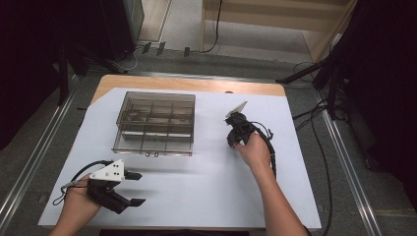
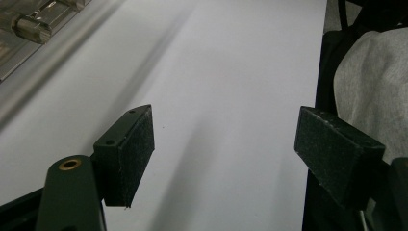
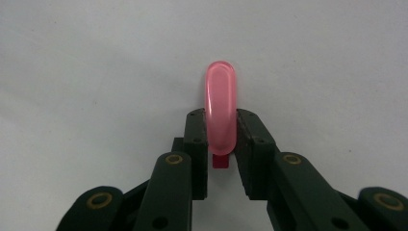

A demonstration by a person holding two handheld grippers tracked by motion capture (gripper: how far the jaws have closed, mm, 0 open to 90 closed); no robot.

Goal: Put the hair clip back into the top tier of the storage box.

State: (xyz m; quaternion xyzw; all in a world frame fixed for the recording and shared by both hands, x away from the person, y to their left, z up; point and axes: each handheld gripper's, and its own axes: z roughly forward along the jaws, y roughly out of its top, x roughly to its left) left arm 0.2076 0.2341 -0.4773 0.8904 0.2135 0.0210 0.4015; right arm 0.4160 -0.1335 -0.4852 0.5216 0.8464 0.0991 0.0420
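Right tongs (image 3: 221, 139) clamped on a small translucent pink piece (image 3: 221, 108), rounded and oblong, standing on edge between the two pads; top end of the piece poking out beyond the pad tips, with a darker red bit below it between the jaws. Seen from the high view, right tongs (image 1: 235, 132) pointing down at the white sheet (image 1: 206, 182) on the table (image 1: 196, 84), right of the clear compartment box (image 1: 155, 123) and apart from it. Left tongs (image 1: 134, 188) near the left corner, jaws spread wide, nothing between the pads (image 2: 130, 154), just above bare sheet.
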